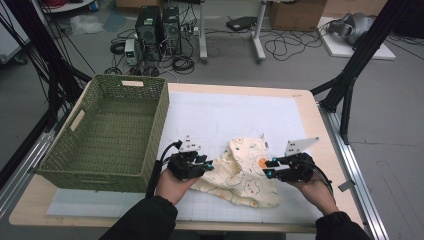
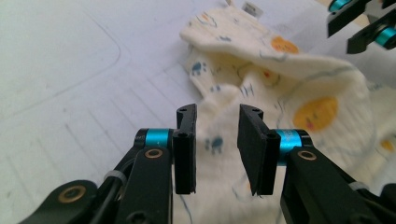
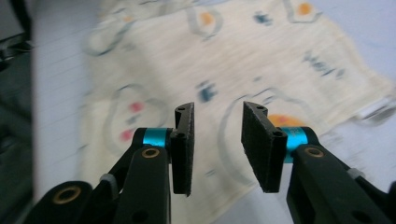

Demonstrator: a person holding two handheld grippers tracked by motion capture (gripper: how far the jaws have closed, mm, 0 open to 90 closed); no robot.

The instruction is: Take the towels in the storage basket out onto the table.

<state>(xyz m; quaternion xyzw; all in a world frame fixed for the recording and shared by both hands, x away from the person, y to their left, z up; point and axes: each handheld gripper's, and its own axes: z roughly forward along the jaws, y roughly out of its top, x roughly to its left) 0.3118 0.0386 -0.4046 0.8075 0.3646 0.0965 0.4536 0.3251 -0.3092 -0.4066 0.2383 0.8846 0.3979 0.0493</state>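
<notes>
Your left gripper [image 1: 209, 165] sat at the left edge of the cloth [image 1: 242, 172], jaws spread, nothing pinched. In the left gripper view [image 2: 216, 147] the gap between the pads looked straight onto a rumpled fold of cloth [image 2: 261, 93]; I couldn't tell whether the tips touched the fabric. Your right gripper [image 1: 270, 168] was at the cloth's right edge, jaws likewise apart and holding nothing. In the right gripper view [image 3: 217, 140] it hung over the cloth [image 3: 233, 60], which lay mostly flat there, blurred; contact couldn't be judged either. The right gripper's tips also showed at the top right corner of the left gripper view [image 2: 357, 23], beyond the fold. The cloth was cream with small blue, orange and red prints, crumpled, lying on the white mat [image 1: 225, 115] near the front edge of the table [image 1: 310, 107], between your two hands. A small tag [image 2: 252, 8] stuck out at its far corner. Both grippers faced inward toward each other across the cloth, left one near the basket side. The green woven basket [image 1: 162, 120] stood on the table's left part, just beside your left hand [image 1: 172, 185], apart from the cloth. Your right hand [image 1: 315, 187] was near the table's right front, sleeve at the edge.
</notes>
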